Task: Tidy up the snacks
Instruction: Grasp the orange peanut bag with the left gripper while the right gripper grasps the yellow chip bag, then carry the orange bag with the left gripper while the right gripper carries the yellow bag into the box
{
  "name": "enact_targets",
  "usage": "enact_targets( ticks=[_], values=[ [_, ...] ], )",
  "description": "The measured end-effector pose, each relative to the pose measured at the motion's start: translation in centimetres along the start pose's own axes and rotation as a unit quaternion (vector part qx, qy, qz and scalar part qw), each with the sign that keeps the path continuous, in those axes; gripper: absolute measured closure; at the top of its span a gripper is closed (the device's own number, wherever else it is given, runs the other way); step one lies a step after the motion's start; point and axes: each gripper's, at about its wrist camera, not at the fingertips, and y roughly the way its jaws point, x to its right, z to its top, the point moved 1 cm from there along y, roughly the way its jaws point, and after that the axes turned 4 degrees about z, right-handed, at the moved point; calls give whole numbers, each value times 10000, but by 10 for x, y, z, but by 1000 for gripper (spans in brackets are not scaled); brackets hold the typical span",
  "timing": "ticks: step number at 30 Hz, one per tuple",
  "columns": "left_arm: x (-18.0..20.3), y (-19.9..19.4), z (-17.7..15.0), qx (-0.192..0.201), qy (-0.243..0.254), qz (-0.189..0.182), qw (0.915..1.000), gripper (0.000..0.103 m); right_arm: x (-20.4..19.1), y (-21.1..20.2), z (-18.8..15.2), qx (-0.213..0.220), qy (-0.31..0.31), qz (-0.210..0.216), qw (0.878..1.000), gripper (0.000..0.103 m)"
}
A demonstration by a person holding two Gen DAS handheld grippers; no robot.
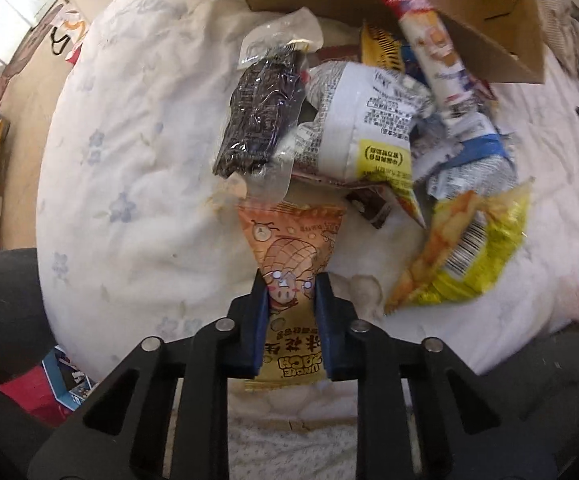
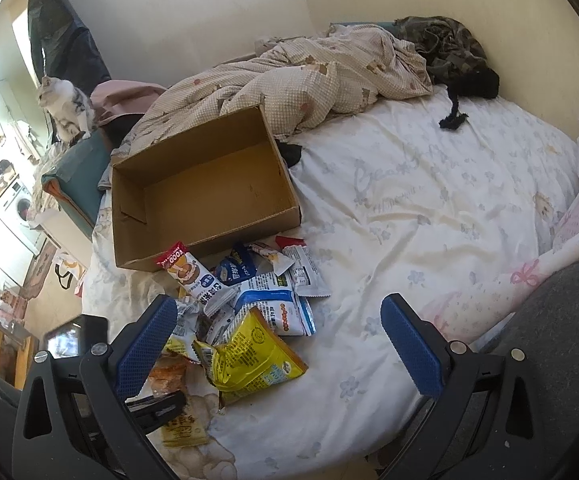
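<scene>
Your left gripper points down at the bed, its blue pads pinching the orange peanut packet, which lies at the pile's edge nearest you. The other snacks are heaped just in front of the open cardboard box, near the bed's left edge. Your right gripper hangs over them, jaws spread wide, holding nothing.

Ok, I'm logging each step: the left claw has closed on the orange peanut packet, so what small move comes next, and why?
Probably lift it straight up: the left claw pinches the orange peanut packet, whose far end lies under the clear packet of dark snacks. The brown cardboard box sits empty.
</scene>
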Motion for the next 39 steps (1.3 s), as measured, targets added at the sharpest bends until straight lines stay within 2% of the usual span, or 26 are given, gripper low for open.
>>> enact_targets(
  ticks=[5,10,14,17,20,22,25,26,28,30,32,34,35,37,39],
  values=[
    [-10,-44,-8,226,322,-298,9988,86,4,-1,0,-21,138,0,9999,0],
    [-25,-101,-15,843,559,-455,9938,86,5,1,0,-60,163,-18,9998,0],
    [-37,-147,2,1560,579,-434,9851,86,7,8,3,-230,259,110,9993,0],
    [-47,-151,28,1864,595,-273,9803,86,15,23,5,-611,601,401,9955,0],
    [-56,-139,48,1881,464,-209,9808,86,20,44,0,-1135,995,544,9870,0],
    [-64,-121,57,1748,315,-265,9837,86,16,64,-10,-1567,1059,645,9798,0],
    [-68,-98,55,1572,243,-308,9868,86,1,97,-31,-2396,655,575,9669,0],
    [-70,-96,54,1505,214,-373,9877,86,-9,112,-39,-2789,331,656,9575,0],
    [-69,-95,53,1472,159,-555,9874,86,-20,122,-42,-2857,-47,509,9570,0],
    [-69,-98,54,1583,165,-509,9859,86,-31,130,-44,-2901,-381,486,9550,0],
    [-70,-100,56,1614,124,-516,9855,86,-45,143,-52,-3190,-846,424,9430,0],
    [-73,-99,59,1572,57,-559,9860,86,-51,150,-58,-3229,-1285,-24,9377,0],
    [-73,-98,59,1558,51,-528,9864,86,-53,152,-61,-3243,-1383,-118,9357,0],
    [-72,-95,62,1487,75,-523,9875,86,-55,156,-66,-3384,-1290,-14,9321,1],
    [-70,-93,62,1460,125,-495,9880,86,-56,156,-69,-3453,-1194,104,9308,19]
  ],
)
